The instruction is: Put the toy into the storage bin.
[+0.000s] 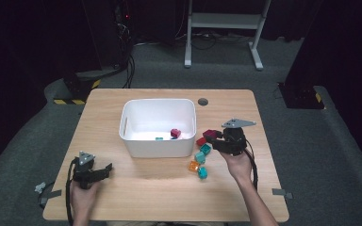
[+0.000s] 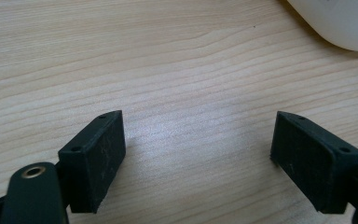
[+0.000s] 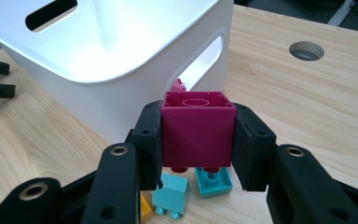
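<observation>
right gripper view: right gripper (image 3: 199,140) has its fingers (image 3: 150,135) clamped on opposite side walls of a magenta block (image 3: 198,133), hollow underside facing up, studs pointing down.
why that grip: flat walls give the pads square contact; block sits level, so it should drop clean when let go (judgement).
block location: lifted off the counter (image 3: 307,116), just in front of the white bin (image 3: 107,60) near its side handle slot, not yet over the rim.
below the block: 2 teal blocks (image 3: 172,193) and an orange block (image 3: 144,207) lie loose on the counter under the gripper.
high view, bin: white bin (image 1: 156,141) sits mid-counter; inside, a magenta piece (image 1: 175,133) and a small teal piece (image 1: 159,138) rest on the floor of the bin.
high view, pile: a red block (image 1: 201,141), teal blocks (image 1: 202,172) and the orange block (image 1: 194,165) cluster just right of the bin, close for short carries (judgement).
step in hand: sorting blocks into the bin; 1 held, several left outside.
right hand pose: right hand (image 1: 238,162) comes in from bottom right, forearm angled up-left, right gripper (image 1: 217,137) pointing toward the bin wall.
left hand pose: left hand (image 1: 85,188) rests low at the near-left counter corner, left gripper (image 1: 104,170) aimed right, well apart from the bin.
left gripper view: left gripper (image 2: 198,154) fingers (image 2: 95,158) spread wide, nothing between them, bare counter (image 2: 168,70) beneath; bin corner (image 2: 340,23) at top right.
left role: idle, parked out of the way (judgement).
</observation>
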A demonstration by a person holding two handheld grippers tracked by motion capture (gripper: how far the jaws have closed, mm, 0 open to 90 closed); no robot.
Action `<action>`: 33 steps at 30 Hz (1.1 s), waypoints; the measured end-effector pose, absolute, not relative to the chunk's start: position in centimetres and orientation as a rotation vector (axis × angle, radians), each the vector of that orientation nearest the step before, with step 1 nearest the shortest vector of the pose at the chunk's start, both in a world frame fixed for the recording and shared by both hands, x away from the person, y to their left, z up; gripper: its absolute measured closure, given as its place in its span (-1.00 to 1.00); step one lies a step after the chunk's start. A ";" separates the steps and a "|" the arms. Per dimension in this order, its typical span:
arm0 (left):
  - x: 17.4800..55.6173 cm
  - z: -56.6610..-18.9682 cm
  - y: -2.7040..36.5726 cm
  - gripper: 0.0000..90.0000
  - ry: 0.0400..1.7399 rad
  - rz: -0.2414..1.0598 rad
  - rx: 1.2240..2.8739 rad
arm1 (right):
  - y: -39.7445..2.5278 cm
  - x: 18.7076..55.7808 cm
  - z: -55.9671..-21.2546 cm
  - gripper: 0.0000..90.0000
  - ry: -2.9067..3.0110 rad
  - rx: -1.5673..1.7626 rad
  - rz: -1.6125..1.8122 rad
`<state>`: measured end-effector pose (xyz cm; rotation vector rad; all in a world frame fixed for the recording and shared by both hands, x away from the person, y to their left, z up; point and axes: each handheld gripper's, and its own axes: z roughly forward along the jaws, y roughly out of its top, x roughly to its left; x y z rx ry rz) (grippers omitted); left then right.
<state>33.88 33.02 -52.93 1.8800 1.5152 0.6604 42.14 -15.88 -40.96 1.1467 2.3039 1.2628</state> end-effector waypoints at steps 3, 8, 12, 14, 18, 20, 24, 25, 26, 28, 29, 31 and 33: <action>33.9 -52.9 33.0 -0.60 1.515 0.660 1.880 | -15.7 42.3 -40.4 0.31 2.307 1.140 1.267; 33.9 -52.9 33.0 -0.60 1.515 0.662 1.882 | -15.5 42.6 -39.6 0.31 2.306 1.125 1.293; 33.9 -52.9 33.0 -0.60 1.515 0.661 1.881 | -15.1 42.8 -39.1 0.31 2.319 1.116 1.293; 33.9 -52.9 33.0 -0.60 1.515 0.661 1.881 | -14.8 42.9 -38.8 0.31 2.320 1.110 1.298; 33.9 -52.9 33.0 -0.60 1.515 0.661 1.881 | -14.1 43.2 -38.4 0.31 2.331 1.096 1.307; 33.9 -52.9 33.0 -0.60 1.514 0.662 1.882 | -13.7 43.4 -38.2 0.31 2.335 1.082 1.299; 33.9 -52.9 33.0 -0.60 1.515 0.661 1.881 | -12.8 43.8 -37.6 0.31 2.327 1.061 1.326; 33.9 -52.9 33.0 -0.60 1.515 0.661 1.881 | -12.6 43.9 -37.4 0.31 2.333 1.057 1.324; 33.9 -52.9 33.0 -0.60 1.515 0.661 1.881 | -12.3 43.9 -37.3 0.31 2.337 1.050 1.321; 33.9 -52.9 33.0 -0.60 1.515 0.661 1.881 | -11.7 44.1 -37.1 0.31 2.347 1.032 1.315; 33.9 -52.9 33.0 -0.60 1.515 0.661 1.881 | -11.5 44.2 -37.0 0.31 2.351 1.027 1.310; 33.9 -52.9 33.0 -0.60 1.515 0.661 1.880 | -11.0 44.3 -36.8 0.31 2.355 1.018 1.308; 33.9 -52.9 33.0 -0.60 1.515 0.661 1.881 | -10.6 44.5 -36.7 0.31 2.361 1.011 1.307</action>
